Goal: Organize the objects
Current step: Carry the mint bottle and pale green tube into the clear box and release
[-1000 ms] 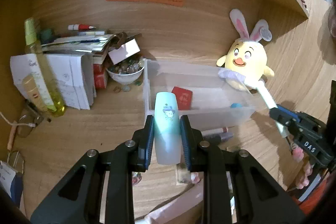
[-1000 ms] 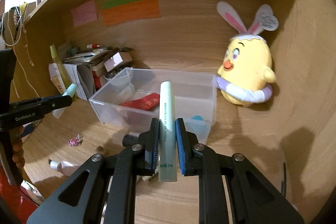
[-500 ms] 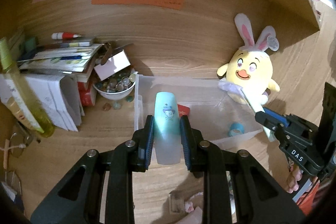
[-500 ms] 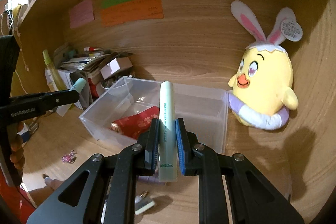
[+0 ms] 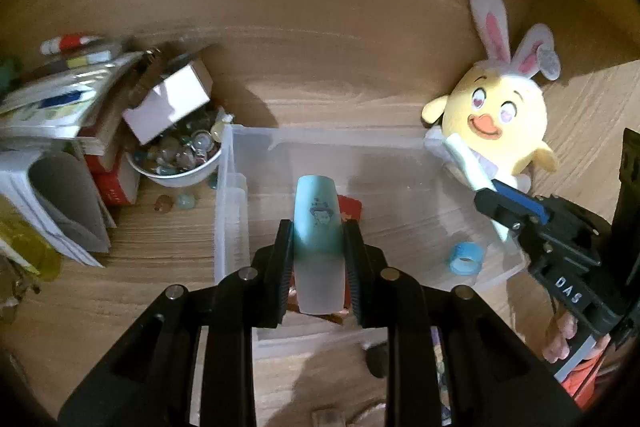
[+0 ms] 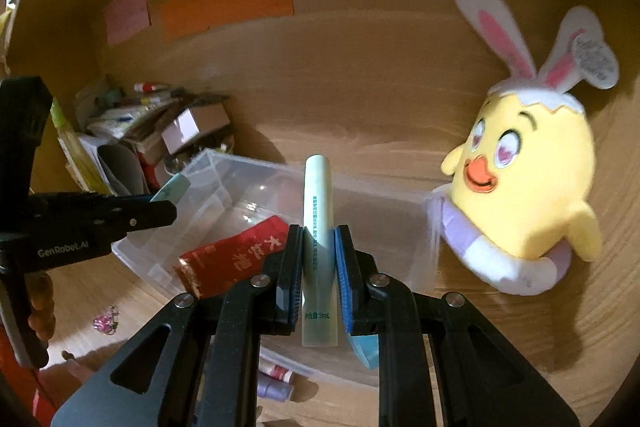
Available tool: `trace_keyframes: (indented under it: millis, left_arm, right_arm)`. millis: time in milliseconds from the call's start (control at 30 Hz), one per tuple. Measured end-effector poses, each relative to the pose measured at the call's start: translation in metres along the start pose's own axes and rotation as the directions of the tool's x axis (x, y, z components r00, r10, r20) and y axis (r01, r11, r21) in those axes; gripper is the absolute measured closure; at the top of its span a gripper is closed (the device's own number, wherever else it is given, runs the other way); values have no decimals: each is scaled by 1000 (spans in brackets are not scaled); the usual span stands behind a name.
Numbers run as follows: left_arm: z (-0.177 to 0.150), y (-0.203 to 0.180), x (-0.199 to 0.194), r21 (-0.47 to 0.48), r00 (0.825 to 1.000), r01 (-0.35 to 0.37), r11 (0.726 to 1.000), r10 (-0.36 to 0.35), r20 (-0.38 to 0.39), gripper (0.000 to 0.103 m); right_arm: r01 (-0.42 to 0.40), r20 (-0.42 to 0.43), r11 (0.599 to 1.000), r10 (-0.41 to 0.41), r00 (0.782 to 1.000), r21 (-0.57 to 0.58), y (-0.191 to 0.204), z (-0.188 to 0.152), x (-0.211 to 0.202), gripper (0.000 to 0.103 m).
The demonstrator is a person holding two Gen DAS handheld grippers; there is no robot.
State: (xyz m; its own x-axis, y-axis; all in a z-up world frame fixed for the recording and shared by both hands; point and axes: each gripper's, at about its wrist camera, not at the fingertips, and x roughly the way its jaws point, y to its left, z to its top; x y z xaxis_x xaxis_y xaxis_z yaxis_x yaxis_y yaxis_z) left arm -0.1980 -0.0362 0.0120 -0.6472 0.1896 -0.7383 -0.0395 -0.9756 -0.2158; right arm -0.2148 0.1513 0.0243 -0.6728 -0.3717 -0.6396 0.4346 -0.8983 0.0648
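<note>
My left gripper point(image 5: 319, 259) is shut on a teal-and-white tube point(image 5: 318, 239) with a small cartoon print, held over the near part of the clear plastic bin point(image 5: 228, 211). My right gripper point(image 6: 318, 267) is shut on a slim pale green tube point(image 6: 317, 227), held over the bin's near right side point(image 6: 420, 255). The bin holds a red packet point(image 6: 236, 259) and a blue tape roll point(image 5: 464, 258). The right gripper shows in the left wrist view point(image 5: 516, 215) and the left gripper in the right wrist view point(image 6: 160, 211).
A yellow chick plush with bunny ears point(image 6: 524, 187) sits right of the bin. A bowl of glass beads point(image 5: 176, 159), a white box point(image 5: 168, 105) and stacked papers point(image 5: 52, 107) crowd the left. Small tubes point(image 6: 276, 383) lie on the shelf before the bin. Coloured notes point(image 6: 228, 3) hang on the back wall.
Both grippers have moved forward and closer to the bin, each still holding its tube; the bin and plush now look larger.
</note>
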Motion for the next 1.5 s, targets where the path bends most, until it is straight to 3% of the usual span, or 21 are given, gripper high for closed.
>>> trace_keyframes:
  millis: [267, 367, 800, 867, 933, 1167, 1267, 1333, 1500]
  left_arm:
    - [-1, -2, 31, 23, 997, -21, 1000, 22, -71, 79]
    - [-2, -4, 34, 46, 996, -50, 998, 53, -67, 79]
    - [-1, -12, 38, 82, 995, -57, 995, 63, -72, 79]
    - [-1, -11, 33, 78, 996, -50, 996, 56, -71, 74]
    - [-1, -12, 26, 75, 997, -53, 996, 58, -55, 65]
    - [-6, -13, -6, 81, 998, -58, 995, 58, -2, 51]
    - [-9, -11, -21, 84, 998, -58, 995, 56, 29, 41]
    - [-12, -10, -32, 89, 998, -55, 995, 51, 46, 34]
    - [-23, -10, -52, 115, 994, -80, 990, 70, 88, 30]
  right_arm:
    - [1, -84, 1000, -2, 997, -15, -2, -11, 31, 89]
    - [58, -86, 996, -63, 994, -62, 2, -16, 35, 89]
    - [45, -130, 997, -53, 990, -59, 4, -17, 44, 89]
    - [47, -130, 997, -54, 990, -60, 5, -16, 43, 88]
    - [43, -128, 997, -50, 991, -57, 6, -15, 40, 81]
    - [56, -69, 997, -60, 996, -59, 14, -7, 18, 54]
    - [65, -40, 997, -67, 997, -53, 17, -5, 4, 43]
    - [66, -25, 997, -68, 997, -50, 18, -5, -6, 42]
    - [83, 21, 995, -82, 996, -56, 26, -11, -30, 42]
